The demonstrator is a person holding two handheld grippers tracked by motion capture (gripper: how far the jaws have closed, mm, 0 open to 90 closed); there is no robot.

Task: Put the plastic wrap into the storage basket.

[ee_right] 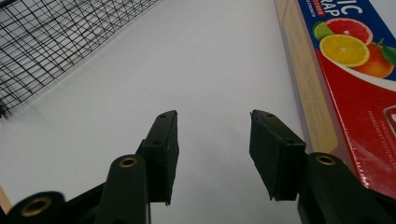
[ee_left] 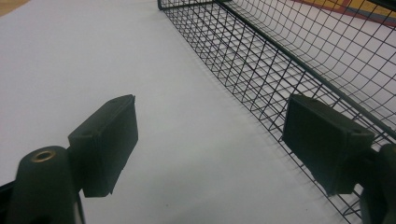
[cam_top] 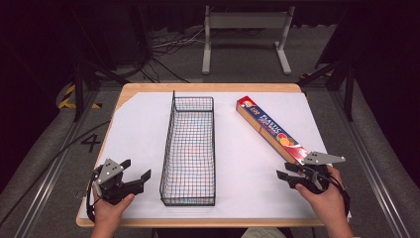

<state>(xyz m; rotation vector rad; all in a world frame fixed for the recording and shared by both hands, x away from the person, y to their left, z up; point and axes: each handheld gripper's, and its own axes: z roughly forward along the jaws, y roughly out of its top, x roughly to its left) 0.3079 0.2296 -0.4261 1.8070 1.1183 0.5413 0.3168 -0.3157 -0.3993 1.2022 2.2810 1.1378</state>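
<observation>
Jaws of the left gripper (cam_top: 134,170) stood wide apart beside the near left of a wire basket (cam_top: 190,148), which held nothing. Right gripper (cam_top: 286,170) gaped narrower, empty, near a plastic wrap box (cam_top: 271,130) lying right of the basket.

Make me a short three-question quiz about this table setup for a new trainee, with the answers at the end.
1. True or false: the wire basket holds the plastic wrap box.
2. Which gripper is nearer the box? A) the left gripper B) the right gripper
3. Fill in: both grippers' jaws stand ____.

Key
1. False. The basket looks empty; the box lies on the white sheet to the basket's right.
2. B. The box's near end lies just by the right gripper, while the left gripper sits on the basket's other side.
3. Open, with nothing between them.
</observation>
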